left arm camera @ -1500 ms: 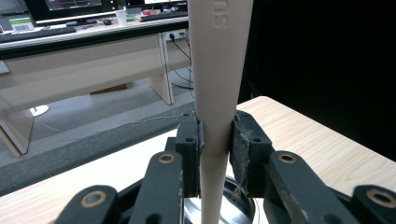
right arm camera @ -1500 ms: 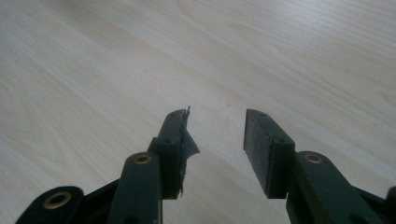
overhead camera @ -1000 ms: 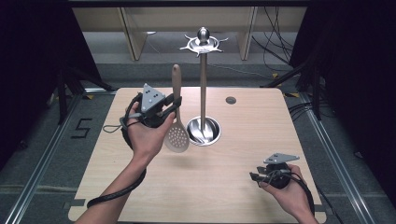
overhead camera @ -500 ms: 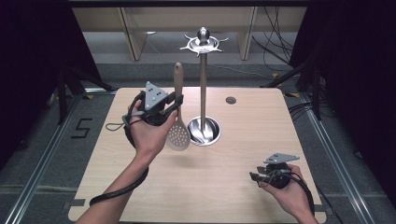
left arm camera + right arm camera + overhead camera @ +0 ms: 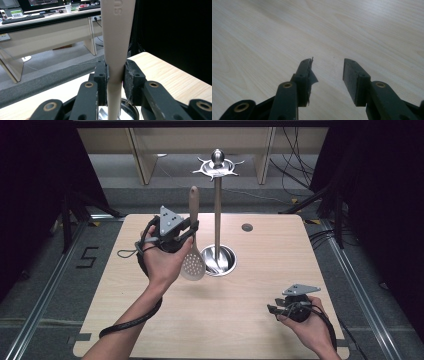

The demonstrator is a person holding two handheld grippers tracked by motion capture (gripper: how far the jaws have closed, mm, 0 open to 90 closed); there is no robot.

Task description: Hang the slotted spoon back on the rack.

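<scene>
A beige slotted spoon stands upright above the table, perforated head down, handle up. My left gripper is shut on its handle; in the left gripper view the handle is pinched between both jaws. Just to the right stands a metal utensil stand with a round base and a hooked crown on top. My right gripper rests low near the table's front right, open, with bare wood between its jaws.
The light wooden table has a small dark round hole behind the stand. Dark floor and metal rails flank the table. A wooden desk frame stands beyond the far edge.
My left hand has raised and shifted the spoon slightly, keeping it upright beside the stand. The right gripper has stayed in place.
</scene>
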